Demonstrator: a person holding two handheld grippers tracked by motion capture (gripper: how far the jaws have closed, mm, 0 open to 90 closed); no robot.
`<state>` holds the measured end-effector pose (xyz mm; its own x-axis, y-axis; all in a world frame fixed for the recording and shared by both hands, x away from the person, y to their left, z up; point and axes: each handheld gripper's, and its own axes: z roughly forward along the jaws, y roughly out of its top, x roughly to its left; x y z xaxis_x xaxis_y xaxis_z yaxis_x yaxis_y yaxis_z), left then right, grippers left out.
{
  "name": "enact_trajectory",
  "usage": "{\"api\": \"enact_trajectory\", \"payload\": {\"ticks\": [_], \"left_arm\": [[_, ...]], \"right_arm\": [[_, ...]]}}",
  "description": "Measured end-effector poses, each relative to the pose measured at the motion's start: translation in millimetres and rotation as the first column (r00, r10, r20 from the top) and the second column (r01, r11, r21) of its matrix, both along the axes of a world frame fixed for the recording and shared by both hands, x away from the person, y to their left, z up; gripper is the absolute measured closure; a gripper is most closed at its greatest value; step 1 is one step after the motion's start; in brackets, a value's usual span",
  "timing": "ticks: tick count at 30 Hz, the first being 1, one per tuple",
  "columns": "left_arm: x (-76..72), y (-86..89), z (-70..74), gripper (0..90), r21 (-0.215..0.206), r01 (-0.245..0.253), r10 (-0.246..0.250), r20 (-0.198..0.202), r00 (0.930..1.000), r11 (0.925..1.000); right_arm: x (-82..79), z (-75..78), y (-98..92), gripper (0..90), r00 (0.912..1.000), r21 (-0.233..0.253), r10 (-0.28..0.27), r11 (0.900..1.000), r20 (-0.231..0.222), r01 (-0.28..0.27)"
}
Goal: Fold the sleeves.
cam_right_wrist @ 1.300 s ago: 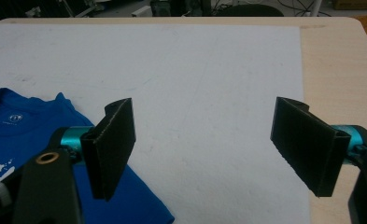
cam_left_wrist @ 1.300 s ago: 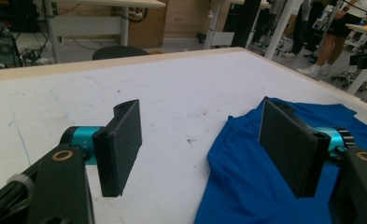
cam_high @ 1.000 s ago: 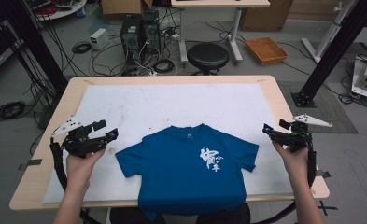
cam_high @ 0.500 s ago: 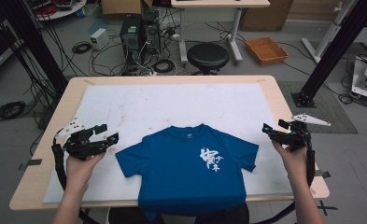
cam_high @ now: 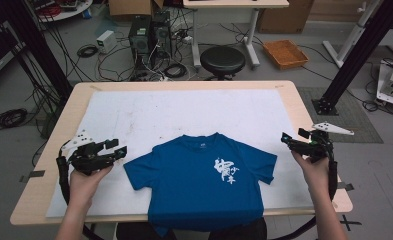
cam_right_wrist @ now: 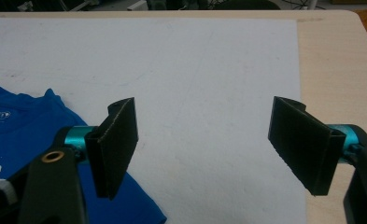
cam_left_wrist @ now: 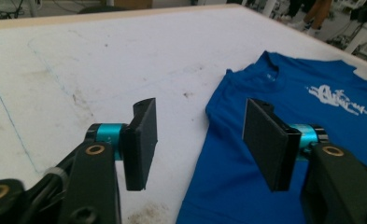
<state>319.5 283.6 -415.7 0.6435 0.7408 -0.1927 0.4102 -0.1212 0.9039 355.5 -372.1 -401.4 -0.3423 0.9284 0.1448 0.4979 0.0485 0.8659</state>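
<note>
A blue T-shirt point(cam_high: 204, 182) is spread flat at the worktop's point(cam_high: 184, 85) 6 o'clock edge, unfolded. The left gripper point(cam_high: 118, 149) at 8 o'clock and the right gripper point(cam_high: 286, 139) at 4 o'clock are held with fingers apart, nothing grasped; any folding is judged unstarted.

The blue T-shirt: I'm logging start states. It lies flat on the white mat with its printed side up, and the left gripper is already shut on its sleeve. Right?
Not quite. The blue T-shirt does lie flat, print up, on the white mat, but the left gripper is open and holds nothing. The left gripper view shows its jaws spread apart above the sleeve edge.
</note>
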Motion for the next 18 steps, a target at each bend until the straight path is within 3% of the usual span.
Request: {"api": "enact_trajectory", "payload": {"ticks": [6, 8, 11, 13, 18], "left_arm": [[2.3, -4.3, -5.4, 49.7, 0.048, 0.024, -0.021, -0.054, 0.9983, 0.9985], [4.1, -4.7, -8.6, 49.7, 0.064, 0.034, -0.028, -0.092, 0.9954, 0.9974], [4.3, -2.0, -14.1, 53.8, 0.050, 0.023, -0.016, -0.138, 0.9903, 0.9985], [4.7, -1.1, -16.1, 53.8, 0.054, 0.015, -0.007, -0.149, 0.9889, 0.9984], [4.9, 0.7, -22.5, 61.0, 0.102, 0.015, 0.005, -0.197, 0.9804, 0.9946]], "right_arm": [[-0.4, 0.2, -1.3, 24.3, 1.0000, 0.006, 0.000, 1.000, 0.001, 0.000], [-0.5, 0.1, -1.4, 24.4, 1.0000, 0.005, -0.003, 1.000, -0.001, 0.003], [-0.2, -0.6, -1.3, 24.4, 1.0000, 0.004, -0.003, 1.000, -0.002, 0.003], [-0.2, -0.6, -1.3, 24.4, 1.0000, 0.003, -0.004, 1.000, -0.003, 0.004], [-0.3, -0.5, -1.6, 24.5, 1.0000, 0.000, -0.005, 1.000, 0.000, 0.005]]}}
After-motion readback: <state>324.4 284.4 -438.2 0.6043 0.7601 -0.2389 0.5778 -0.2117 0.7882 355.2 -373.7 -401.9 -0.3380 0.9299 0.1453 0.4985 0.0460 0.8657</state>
